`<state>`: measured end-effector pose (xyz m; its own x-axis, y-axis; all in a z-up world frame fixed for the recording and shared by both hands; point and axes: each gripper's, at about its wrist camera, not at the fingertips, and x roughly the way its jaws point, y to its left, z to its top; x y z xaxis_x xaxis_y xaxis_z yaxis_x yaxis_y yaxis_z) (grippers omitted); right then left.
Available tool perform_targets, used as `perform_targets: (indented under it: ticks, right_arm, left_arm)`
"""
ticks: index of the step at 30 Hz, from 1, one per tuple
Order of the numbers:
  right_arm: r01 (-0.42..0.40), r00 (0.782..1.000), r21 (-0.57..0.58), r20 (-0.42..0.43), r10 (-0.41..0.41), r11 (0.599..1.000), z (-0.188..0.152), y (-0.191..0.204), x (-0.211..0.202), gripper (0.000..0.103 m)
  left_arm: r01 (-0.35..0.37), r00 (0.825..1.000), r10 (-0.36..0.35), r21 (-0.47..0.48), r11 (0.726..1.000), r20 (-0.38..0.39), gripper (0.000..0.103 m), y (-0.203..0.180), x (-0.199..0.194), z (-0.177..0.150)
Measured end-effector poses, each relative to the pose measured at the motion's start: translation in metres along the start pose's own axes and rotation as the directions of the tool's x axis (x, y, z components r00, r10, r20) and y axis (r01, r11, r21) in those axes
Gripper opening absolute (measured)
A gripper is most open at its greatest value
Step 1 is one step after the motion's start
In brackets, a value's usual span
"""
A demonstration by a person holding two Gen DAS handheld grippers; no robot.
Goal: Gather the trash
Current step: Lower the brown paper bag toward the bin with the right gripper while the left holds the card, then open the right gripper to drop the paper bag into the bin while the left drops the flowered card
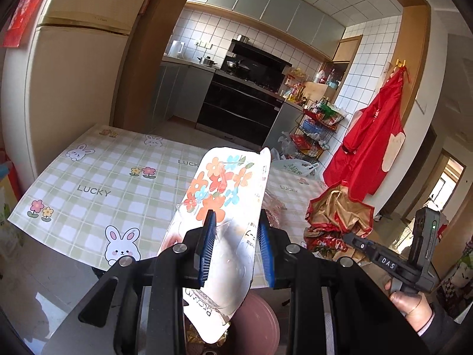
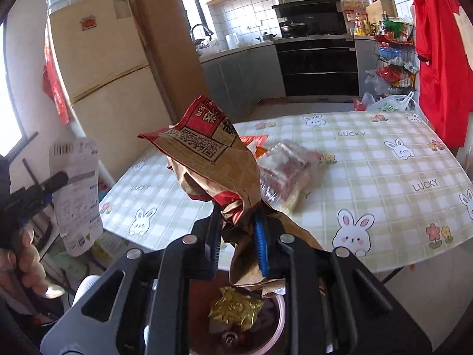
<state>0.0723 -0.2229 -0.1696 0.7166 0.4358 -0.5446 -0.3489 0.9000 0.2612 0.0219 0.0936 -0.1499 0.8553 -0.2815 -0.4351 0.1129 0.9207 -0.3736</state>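
My left gripper [image 1: 236, 233] is shut on a white flat package with orange and blue flowers [image 1: 227, 189], held up over the table's near edge; its printed back shows in the right wrist view [image 2: 78, 192]. My right gripper [image 2: 238, 224] is shut on a crumpled brown and red paper bag [image 2: 212, 159], also seen in the left wrist view [image 1: 337, 219]. Below both grippers stands a dark pink trash bin [image 2: 280, 325] with a gold foil wrapper [image 2: 236, 307] inside; its rim also shows in the left wrist view [image 1: 260, 319]. A clear plastic pack of reddish food [image 2: 283, 171] lies on the table.
The table [image 2: 384, 177] has a green checked cloth with rabbits. A fridge [image 1: 74, 88] stands on the left, the kitchen with a stove [image 1: 242, 100] behind. A red apron [image 1: 372, 153] hangs right, by a wire rack [image 1: 316, 130] and a white plastic bag [image 2: 393, 103].
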Motion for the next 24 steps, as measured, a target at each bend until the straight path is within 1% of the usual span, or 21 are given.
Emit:
perform_targets:
  ticks: [4,8,10,13,16,19,22,24]
  right_arm:
    - [-0.032,0.999,-0.038,-0.041,0.031,0.999,-0.022,0.02,-0.009,0.023]
    - [-0.056,0.992,-0.081,-0.117,0.046,0.995,-0.046,0.033,-0.004,0.023]
    - [-0.067,0.986,-0.065,-0.155,0.056,0.996,-0.056,0.034,0.001,0.023]
    - [-0.1,0.975,-0.03,-0.202,0.092,0.995,-0.065,0.035,0.01,0.023]
    - [-0.124,0.966,-0.046,-0.234,0.11,0.991,-0.069,0.042,0.017,0.023]
    - [-0.137,0.957,-0.037,-0.261,0.123,0.99,-0.072,0.045,0.025,0.025]
    - [-0.15,0.95,-0.008,-0.279,0.141,0.989,-0.073,0.043,0.029,0.037]
    - [-0.153,0.95,-0.001,-0.275,0.147,0.988,-0.073,0.043,0.03,0.052]
  left_arm:
    - [0.006,1.0,-0.006,0.004,1.0,0.015,0.028,-0.003,-0.016,-0.007]
    - [0.01,1.0,-0.009,-0.019,1.0,0.02,0.028,0.002,-0.026,-0.011]
    - [0.004,1.0,-0.003,-0.023,1.0,0.017,0.028,0.006,-0.026,-0.013]
    - [-0.002,1.0,0.003,-0.045,0.999,0.014,0.028,0.014,-0.022,-0.013]
    - [-0.01,1.0,0.01,-0.05,0.999,0.014,0.028,0.016,-0.018,-0.013]
    - [-0.015,1.0,0.015,-0.048,0.999,0.001,0.028,0.016,-0.012,-0.013]
    - [-0.018,1.0,0.017,-0.06,0.998,-0.009,0.028,0.018,-0.007,-0.014]
    - [-0.017,1.0,0.016,-0.062,0.998,-0.013,0.028,0.019,-0.004,-0.014]
